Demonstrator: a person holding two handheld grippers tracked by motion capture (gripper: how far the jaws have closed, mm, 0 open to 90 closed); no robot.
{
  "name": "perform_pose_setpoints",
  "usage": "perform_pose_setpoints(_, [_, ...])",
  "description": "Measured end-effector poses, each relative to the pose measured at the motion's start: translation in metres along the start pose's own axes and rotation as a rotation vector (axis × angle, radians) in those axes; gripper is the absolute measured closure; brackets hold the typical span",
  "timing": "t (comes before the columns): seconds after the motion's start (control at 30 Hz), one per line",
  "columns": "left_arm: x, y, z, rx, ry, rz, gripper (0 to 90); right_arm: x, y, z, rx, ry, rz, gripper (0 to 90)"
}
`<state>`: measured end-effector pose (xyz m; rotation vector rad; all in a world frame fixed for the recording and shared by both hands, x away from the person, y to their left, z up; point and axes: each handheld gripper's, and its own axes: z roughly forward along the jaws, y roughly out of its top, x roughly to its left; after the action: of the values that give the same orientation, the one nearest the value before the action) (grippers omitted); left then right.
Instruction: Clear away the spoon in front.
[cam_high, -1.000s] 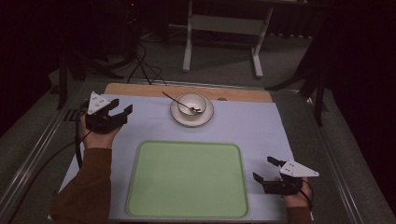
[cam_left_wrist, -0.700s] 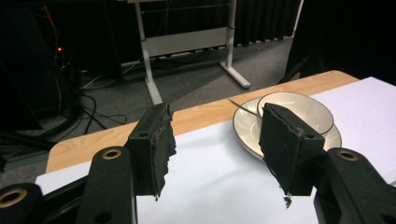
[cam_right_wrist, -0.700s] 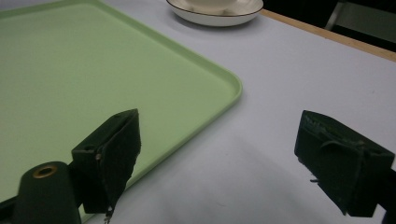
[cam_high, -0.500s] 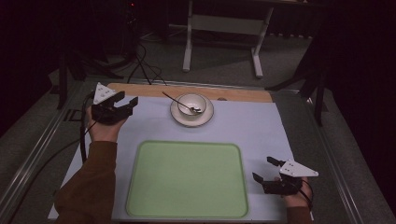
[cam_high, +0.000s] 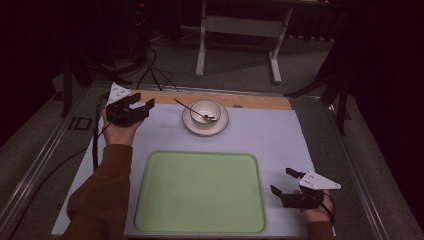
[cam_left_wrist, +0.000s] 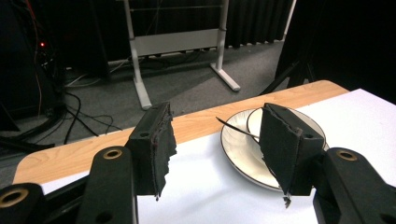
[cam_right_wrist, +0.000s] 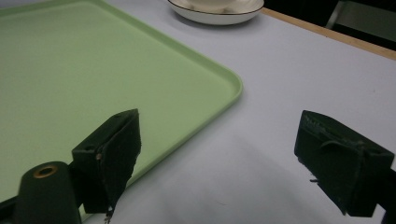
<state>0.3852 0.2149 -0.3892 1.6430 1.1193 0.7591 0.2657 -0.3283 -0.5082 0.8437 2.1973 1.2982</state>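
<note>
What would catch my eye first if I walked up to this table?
Most likely the big pale green tray, lying empty at the near middle of the white mat. Behind it, near the wooden far edge, a cream bowl sits on a saucer with a spoon leaning out of it. The left gripper, jaws open, is held up beside the saucer; the right gripper rests open by the tray's near right corner.

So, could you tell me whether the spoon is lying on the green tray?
No, the spoon rests in the bowl, beyond the tray.
</note>
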Motion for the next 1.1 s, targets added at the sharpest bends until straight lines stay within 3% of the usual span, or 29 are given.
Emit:
perform_pose_setpoints(0.3, [0.001,0.004,0.014,0.000,-0.001,-0.010,44.0,0.000,0.000,0.000,0.001,0.001,-0.002,14.3])
perform_pose_setpoints(0.93, [0.000,0.006,0.041,0.006,-0.012,0.030,41.9,0.001,0.000,0.001,0.009,0.004,-0.008,14.4])
perform_pose_setpoints(1.1, [0.000,0.005,0.049,0.002,-0.011,0.024,41.0,0.001,0.000,0.000,0.007,0.005,-0.009,14.4])
